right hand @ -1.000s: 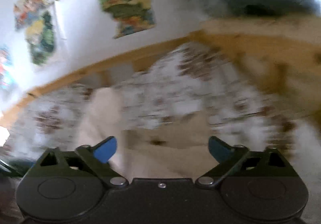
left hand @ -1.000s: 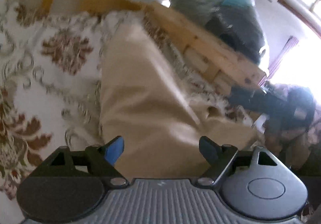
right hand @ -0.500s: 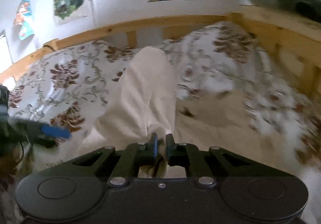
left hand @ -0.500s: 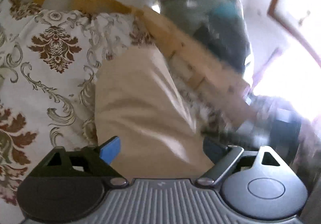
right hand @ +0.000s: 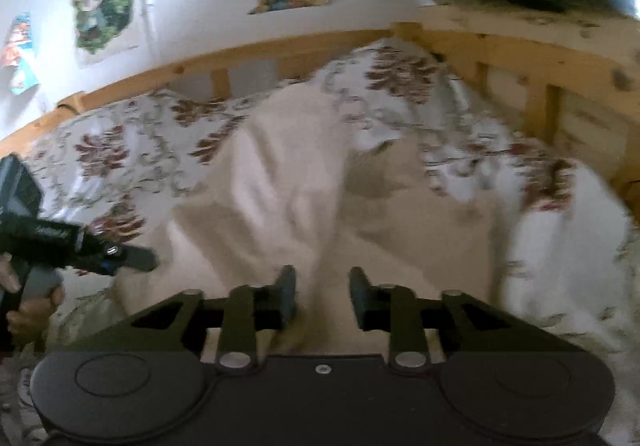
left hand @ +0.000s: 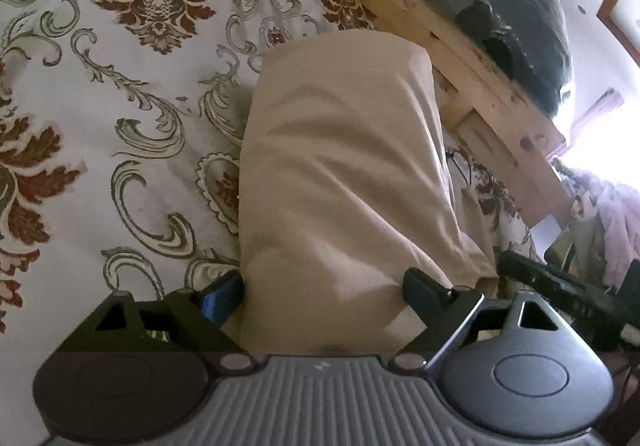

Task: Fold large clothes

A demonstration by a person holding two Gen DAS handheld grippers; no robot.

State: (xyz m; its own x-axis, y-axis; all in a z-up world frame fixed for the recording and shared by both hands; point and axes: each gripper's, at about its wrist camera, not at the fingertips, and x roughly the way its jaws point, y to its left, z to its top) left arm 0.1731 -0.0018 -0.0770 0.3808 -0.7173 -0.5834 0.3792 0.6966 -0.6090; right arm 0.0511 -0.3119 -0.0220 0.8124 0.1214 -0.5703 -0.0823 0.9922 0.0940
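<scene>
The left gripper (left hand: 322, 292) was held wide, its jaws closing slightly around the near end of the beige garment (left hand: 340, 174), with cloth between the fingers but not pinched. The right gripper (right hand: 322, 296) was seen opening, a part-way gap between its jaws, with the cloth under it unclamped. The garment was spread lengthwise on the floral bedspread (left hand: 100, 94), bounded far and right by the wooden bed frame (right hand: 520, 58).

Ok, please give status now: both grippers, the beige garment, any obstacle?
Left gripper open, closing, astride beige garment. Right gripper opening, fabric between its jaws, not pinched. Garment lies on floral bedspread. Nothing in the way.
</scene>
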